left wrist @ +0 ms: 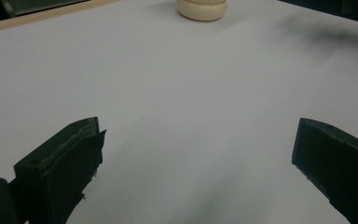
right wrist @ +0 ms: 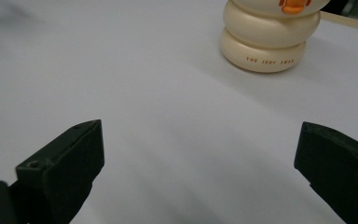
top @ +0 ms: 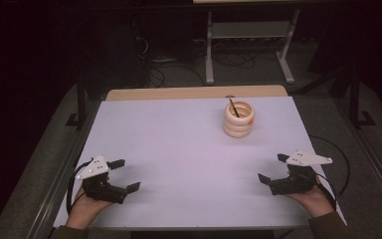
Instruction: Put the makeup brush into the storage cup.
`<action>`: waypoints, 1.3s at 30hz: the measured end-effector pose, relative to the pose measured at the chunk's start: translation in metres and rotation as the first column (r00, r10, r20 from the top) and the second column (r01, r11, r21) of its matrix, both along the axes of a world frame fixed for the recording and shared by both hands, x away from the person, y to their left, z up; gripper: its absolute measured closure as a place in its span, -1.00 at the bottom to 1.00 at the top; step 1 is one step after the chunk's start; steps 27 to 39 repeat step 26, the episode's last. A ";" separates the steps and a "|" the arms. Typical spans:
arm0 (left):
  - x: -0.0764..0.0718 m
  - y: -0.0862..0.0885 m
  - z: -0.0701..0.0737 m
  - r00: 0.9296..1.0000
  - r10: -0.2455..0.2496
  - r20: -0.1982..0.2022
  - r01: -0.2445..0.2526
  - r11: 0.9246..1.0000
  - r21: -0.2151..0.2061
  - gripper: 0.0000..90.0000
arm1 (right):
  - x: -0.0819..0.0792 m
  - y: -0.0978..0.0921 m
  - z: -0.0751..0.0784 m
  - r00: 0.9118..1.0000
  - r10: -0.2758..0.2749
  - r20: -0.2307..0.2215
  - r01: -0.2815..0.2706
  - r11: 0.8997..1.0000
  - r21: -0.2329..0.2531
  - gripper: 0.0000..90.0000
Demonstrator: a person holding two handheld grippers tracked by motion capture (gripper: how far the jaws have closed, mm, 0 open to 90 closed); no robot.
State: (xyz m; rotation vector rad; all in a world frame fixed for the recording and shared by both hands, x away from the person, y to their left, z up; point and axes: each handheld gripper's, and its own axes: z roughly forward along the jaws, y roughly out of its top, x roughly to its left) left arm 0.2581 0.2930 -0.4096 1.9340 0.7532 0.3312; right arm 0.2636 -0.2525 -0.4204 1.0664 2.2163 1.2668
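Cream pot (top: 238,120), made of three fat rings stacked up, upright on the white worktop (top: 179,149), on the far right part of it. Orange mark on the pot's side near the top. Thin dark stick (top: 234,107) leaning inside the pot, poking out of the open top. Small orange letters around the bottom ring, seen in the right gripper view (right wrist: 270,44). Just the bottom of the pot at the top edge of the left gripper view (left wrist: 202,9).

Nothing touching the pot. Bare white worktop all around it.

Right tongs (top: 270,167) nearer the person than the pot and a little to the pot's right, well apart from it. Jaws wide apart, holding nothing, tips pointing in toward the middle of the worktop. Grey three-cornered plate (top: 308,159) on top. Hand (top: 311,198) gripping from below, cable looping off past the worktop's edge.

Left tongs (top: 124,175) far to the pot's left and nearer the person, well apart from the pot too. Jaws wide apart, holding nothing. Hand (top: 84,209) under them at the near edge.

Strip of bare wood (top: 194,92) just behind the pot, along the far edge of the worktop. Past that, dark floor, cables and grey table legs (top: 209,50).
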 end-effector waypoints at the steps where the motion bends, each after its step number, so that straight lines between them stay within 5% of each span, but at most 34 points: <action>1: 0.000 0.000 0.000 1.000 0.002 -0.001 -0.002 1.000 -0.003 -0.97 | -0.001 0.000 -0.001 1.000 -0.002 -0.004 0.002 1.000 0.001 -0.98; 15: -0.002 -0.002 -0.001 1.000 0.000 -0.002 0.000 1.000 -0.006 -0.97 | -0.010 -0.008 -0.013 0.999 -0.016 -0.038 0.016 1.000 -0.001 -0.98; 39: -0.003 -0.003 -0.001 1.000 -0.008 -0.003 0.008 1.000 0.004 -0.97 | -0.008 -0.008 -0.013 1.000 -0.009 -0.020 0.009 1.000 -0.004 -0.98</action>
